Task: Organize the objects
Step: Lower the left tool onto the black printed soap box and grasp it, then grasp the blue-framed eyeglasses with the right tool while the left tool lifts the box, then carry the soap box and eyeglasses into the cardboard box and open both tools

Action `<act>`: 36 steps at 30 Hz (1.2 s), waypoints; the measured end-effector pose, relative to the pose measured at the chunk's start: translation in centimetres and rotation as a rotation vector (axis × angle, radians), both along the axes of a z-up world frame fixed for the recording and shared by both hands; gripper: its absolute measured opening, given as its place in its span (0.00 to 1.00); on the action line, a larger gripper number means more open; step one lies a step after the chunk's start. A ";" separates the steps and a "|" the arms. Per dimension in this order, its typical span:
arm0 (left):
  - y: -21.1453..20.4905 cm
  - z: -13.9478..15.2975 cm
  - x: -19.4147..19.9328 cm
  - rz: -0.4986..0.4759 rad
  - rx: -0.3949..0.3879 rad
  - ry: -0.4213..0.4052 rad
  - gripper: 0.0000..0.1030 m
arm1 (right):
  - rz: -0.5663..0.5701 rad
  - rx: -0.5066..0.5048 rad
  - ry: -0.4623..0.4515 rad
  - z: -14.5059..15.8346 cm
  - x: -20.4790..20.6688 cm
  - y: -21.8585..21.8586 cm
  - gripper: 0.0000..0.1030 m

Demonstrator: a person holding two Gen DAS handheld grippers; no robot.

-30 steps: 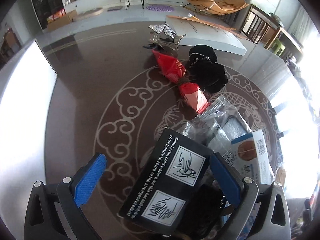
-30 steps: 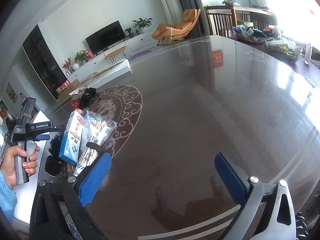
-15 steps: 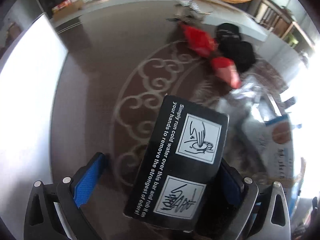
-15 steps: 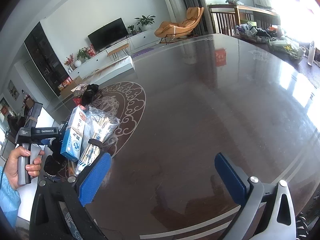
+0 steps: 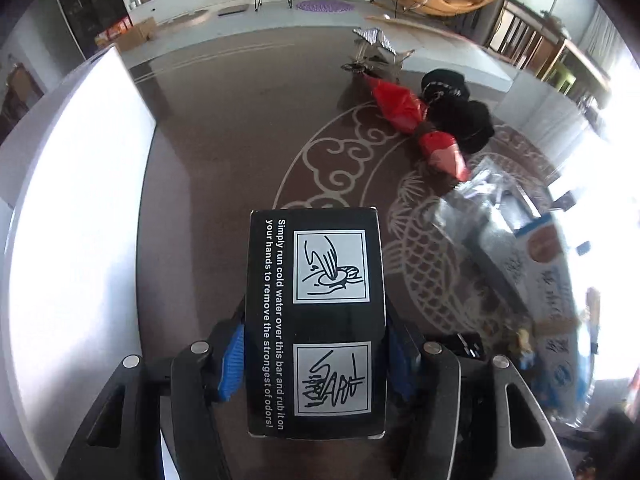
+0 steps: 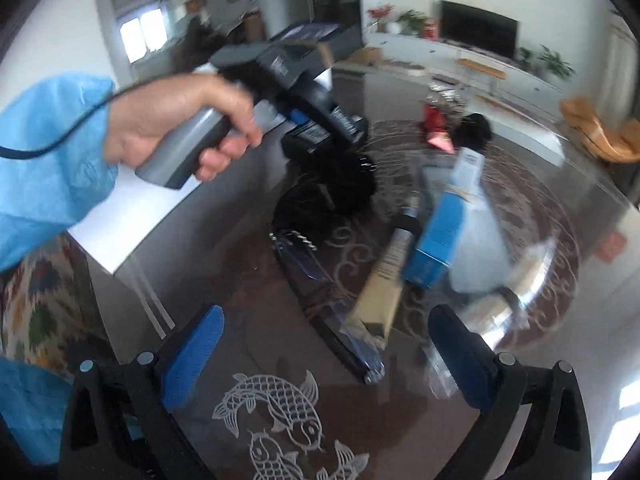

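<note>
My left gripper (image 5: 316,356) is shut on a black box (image 5: 316,320) with white instruction drawings and holds it above the dark patterned table (image 5: 224,168). In the right wrist view the left gripper (image 6: 320,120) shows held in a hand, with the box's edge between its fingers. My right gripper (image 6: 324,344) is open and empty, just above the table. Ahead of it lie a blue box (image 6: 444,228), a long tan box (image 6: 380,284), a dark blue pen-like pack (image 6: 320,280) and a black cable bundle (image 6: 324,188).
Two red pouches (image 5: 400,104), black cloth items (image 5: 460,116) and a silver star ornament (image 5: 372,52) lie at the far side. Clear plastic bags (image 5: 484,208) and a blue-white box (image 5: 556,264) lie to the right. A white board (image 5: 72,208) lies on the left.
My left gripper has closed on the black box and straightened it between the fingers. My right gripper has swung left and down toward the pile of objects, still open.
</note>
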State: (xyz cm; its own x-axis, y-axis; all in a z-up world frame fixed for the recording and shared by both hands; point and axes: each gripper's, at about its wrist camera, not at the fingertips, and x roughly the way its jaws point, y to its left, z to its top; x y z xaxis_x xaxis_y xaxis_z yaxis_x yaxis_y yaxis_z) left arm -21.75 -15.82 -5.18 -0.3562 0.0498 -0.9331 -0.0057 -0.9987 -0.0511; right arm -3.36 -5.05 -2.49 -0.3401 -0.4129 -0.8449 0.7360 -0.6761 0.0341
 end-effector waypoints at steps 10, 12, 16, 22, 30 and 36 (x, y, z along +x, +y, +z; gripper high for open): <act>-2.3 8.2 11.9 -0.018 0.113 0.245 0.56 | -0.104 0.055 -0.178 -2.3 -2.4 0.6 0.29; -3.6 9.8 14.7 -0.001 0.136 0.281 0.56 | -0.179 -0.041 -0.234 -1.6 -2.2 2.9 0.29; -7.9 13.1 20.5 0.059 0.134 0.356 0.56 | -0.260 -0.212 -0.291 0.8 -2.2 5.6 0.29; -15.0 15.6 25.1 0.215 -0.159 0.396 0.56 | -0.150 -0.433 -0.305 8.1 -2.9 -1.4 0.29; -22.6 14.3 27.5 0.393 -0.236 0.349 0.56 | 0.056 -0.522 -0.351 12.5 -1.1 -14.9 0.29; -23.8 13.4 27.8 0.412 -0.298 0.336 0.56 | 0.064 -0.443 -0.346 10.8 -2.1 -19.6 0.29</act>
